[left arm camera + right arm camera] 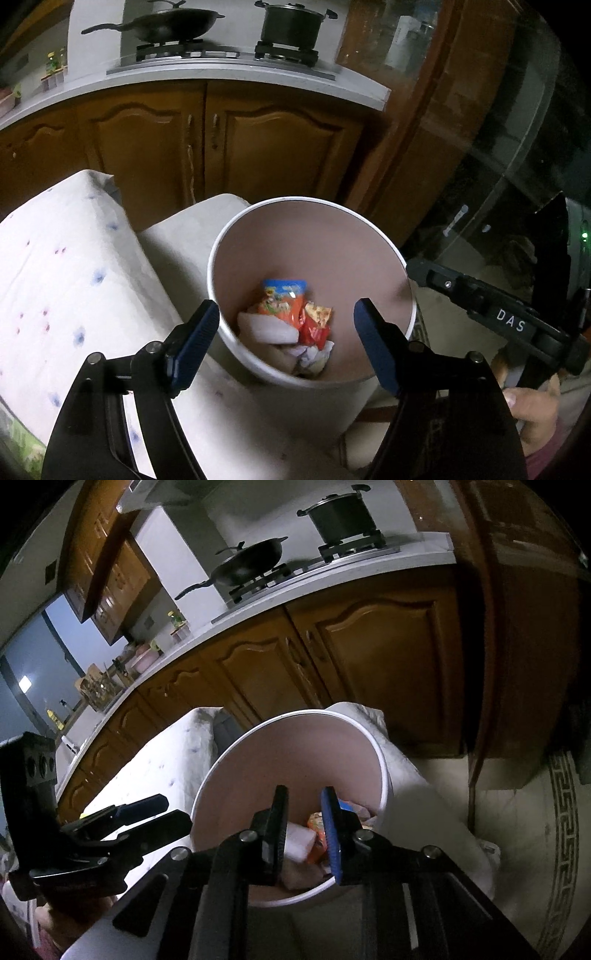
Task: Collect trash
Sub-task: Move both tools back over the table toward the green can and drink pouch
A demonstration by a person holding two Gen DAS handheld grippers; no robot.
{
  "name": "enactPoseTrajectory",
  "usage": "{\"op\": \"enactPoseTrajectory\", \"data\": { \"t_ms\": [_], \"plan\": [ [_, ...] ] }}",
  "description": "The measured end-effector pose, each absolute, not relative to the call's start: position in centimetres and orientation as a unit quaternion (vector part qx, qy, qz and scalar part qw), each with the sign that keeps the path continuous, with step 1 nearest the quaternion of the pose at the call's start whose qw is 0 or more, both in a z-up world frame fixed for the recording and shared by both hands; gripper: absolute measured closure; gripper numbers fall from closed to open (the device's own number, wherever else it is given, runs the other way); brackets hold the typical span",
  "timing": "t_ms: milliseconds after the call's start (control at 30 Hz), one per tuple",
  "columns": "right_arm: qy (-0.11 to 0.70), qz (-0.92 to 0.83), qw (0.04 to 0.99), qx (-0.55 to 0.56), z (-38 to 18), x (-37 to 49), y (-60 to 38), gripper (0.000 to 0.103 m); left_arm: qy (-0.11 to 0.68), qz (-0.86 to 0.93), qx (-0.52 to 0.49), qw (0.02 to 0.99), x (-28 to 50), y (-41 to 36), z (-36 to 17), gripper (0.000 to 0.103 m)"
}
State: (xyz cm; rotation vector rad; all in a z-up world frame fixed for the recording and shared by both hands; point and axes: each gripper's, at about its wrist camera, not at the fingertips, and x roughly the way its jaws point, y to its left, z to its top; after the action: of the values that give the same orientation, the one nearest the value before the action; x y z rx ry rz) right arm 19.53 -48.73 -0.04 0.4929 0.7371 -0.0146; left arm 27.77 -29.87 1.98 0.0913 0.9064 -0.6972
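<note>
A white bin (295, 199) with a pinkish inside stands below both grippers. In it lie an orange snack wrapper (284, 301), a red wrapper (314, 330) and crumpled white paper (266, 326). My left gripper (288, 306) hangs over the bin's near rim, jaws wide open and nothing between them. In the right wrist view the bin (295, 713) fills the middle, and my right gripper (303, 812) is over its near side. Its jaws stand a narrow gap apart with no object in them. The left gripper (173, 810) shows at the left.
A table with a white flowered cloth (55, 258) lies left of the bin. Wooden cabinets (221, 147) stand behind, with a wok (170, 22) and a pot (291, 26) on the stove. A glass door (517, 184) is at the right. A hand (532, 413) holds the right gripper.
</note>
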Motion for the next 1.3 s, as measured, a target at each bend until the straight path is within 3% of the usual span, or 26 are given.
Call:
{"op": "enactPoseTrajectory", "data": {
  "t_ms": [333,567,767,1300],
  "plan": [
    [0.335,0.012,0.908,0.254,1.0,18.1,-47.2,0.051,0.422,-0.303,0.005,0.854,26.5,-24.7,3.2,0.023],
    [0.325,0.035,0.910,0.254,2.1,17.4,-45.0,0.047,0.417,-0.269,-0.033,0.868,25.4,-19.3,3.8,0.023],
    [0.307,0.062,0.917,0.248,2.8,16.7,-42.0,0.018,0.395,-0.230,-0.052,0.888,23.0,-15.0,4.2,0.017],
    [0.322,0.132,0.909,0.231,2.2,17.3,-33.7,0.017,0.384,-0.139,-0.072,0.910,18.1,-3.8,3.7,0.016]
  ]
}}
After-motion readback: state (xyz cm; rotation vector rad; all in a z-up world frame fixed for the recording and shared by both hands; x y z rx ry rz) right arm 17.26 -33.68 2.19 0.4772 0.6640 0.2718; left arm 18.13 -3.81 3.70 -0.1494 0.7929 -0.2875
